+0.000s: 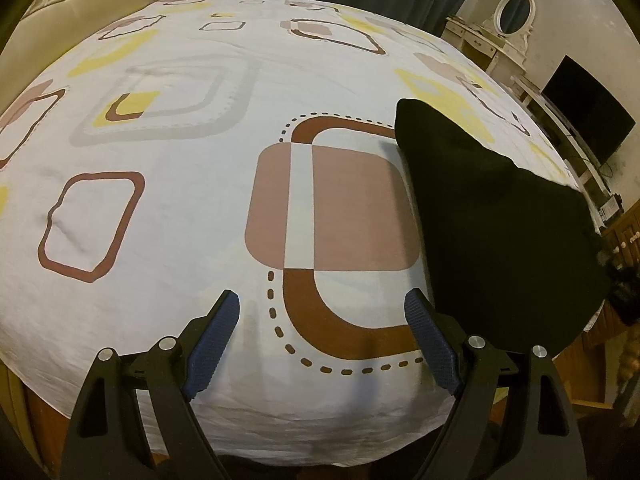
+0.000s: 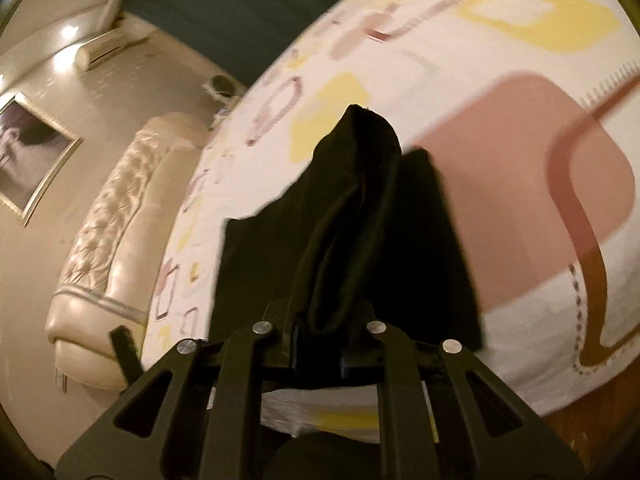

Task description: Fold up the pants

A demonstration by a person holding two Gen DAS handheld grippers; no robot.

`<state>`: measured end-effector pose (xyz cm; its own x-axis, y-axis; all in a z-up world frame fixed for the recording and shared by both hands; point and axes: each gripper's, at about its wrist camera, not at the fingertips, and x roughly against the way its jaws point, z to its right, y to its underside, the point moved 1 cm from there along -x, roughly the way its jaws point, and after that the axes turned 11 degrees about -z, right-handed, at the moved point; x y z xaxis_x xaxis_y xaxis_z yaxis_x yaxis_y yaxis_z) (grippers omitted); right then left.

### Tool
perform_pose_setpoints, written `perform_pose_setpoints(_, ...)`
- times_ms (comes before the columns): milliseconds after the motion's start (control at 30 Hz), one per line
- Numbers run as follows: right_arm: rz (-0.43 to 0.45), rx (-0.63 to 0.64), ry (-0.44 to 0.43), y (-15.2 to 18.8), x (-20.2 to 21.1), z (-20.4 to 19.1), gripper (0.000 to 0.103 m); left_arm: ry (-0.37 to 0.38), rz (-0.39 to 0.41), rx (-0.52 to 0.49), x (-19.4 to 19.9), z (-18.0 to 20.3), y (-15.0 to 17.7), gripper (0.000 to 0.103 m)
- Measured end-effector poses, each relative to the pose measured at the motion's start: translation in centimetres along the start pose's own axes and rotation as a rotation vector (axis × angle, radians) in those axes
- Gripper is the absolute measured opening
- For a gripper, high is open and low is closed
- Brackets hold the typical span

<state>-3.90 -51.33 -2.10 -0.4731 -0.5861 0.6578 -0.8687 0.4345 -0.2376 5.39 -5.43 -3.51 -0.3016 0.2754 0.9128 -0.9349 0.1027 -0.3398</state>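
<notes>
left gripper (image 1: 322, 332): jaws apart, nothing between them, low over the bed (image 1: 192, 216)
right gripper (image 2: 320, 334): jaws clamped on a bunched fold of the pants (image 2: 352, 216)
pants: black, at 3 o'clock in left wrist view, lifted off the bed's patterned sheet

Right hand-held gripper (image 2: 322, 332) clamped on black pants (image 2: 352, 216), above patterned bedsheet (image 2: 500, 40).

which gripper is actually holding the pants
The right gripper: its fingers are shut on a bunch of the black pants. The left gripper is open and empty above the bedsheet.
</notes>
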Motion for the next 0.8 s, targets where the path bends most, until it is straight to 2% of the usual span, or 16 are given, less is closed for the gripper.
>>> perform_pose_setpoints(167, -0.024, -0.058, -0.004, 0.6, -1.5, 3.2, 0.013, 0.003, -0.005, -0.004, -0.1, 0.2, 0.0, 0.084)
perform_pose_setpoints(467, -0.041, -0.163, -0.192, 0.7, -1.4, 6.4, 0.016, 0.005, -0.009, -0.012, -0.1, 0.5, 0.2, 0.084)
perform_pose_setpoints(533, -0.048, -0.161, -0.188, 0.5, -0.3, 6.5, 0.021, 0.007, -0.01, -0.01, -0.2, 0.5, 0.2, 0.084)
perform_pose_setpoints(600, 0.005, -0.131, -0.122, -0.1, 1.9, 6.2, 0.037, 0.011, -0.013, -0.009, -0.2, 0.6, 0.3, 0.084)
perform_pose_setpoints(700, 0.081, -0.132, -0.124, -1.4, 3.7, 5.9, 0.056, 0.019, -0.014, -0.011, -0.3, 0.7, 0.3, 0.084)
perform_pose_setpoints(800, 0.082, -0.118, -0.09, -3.7, 2.8, 5.5, 0.058, 0.026, -0.017, -0.016, -0.3, 0.9, 0.4, 0.084)
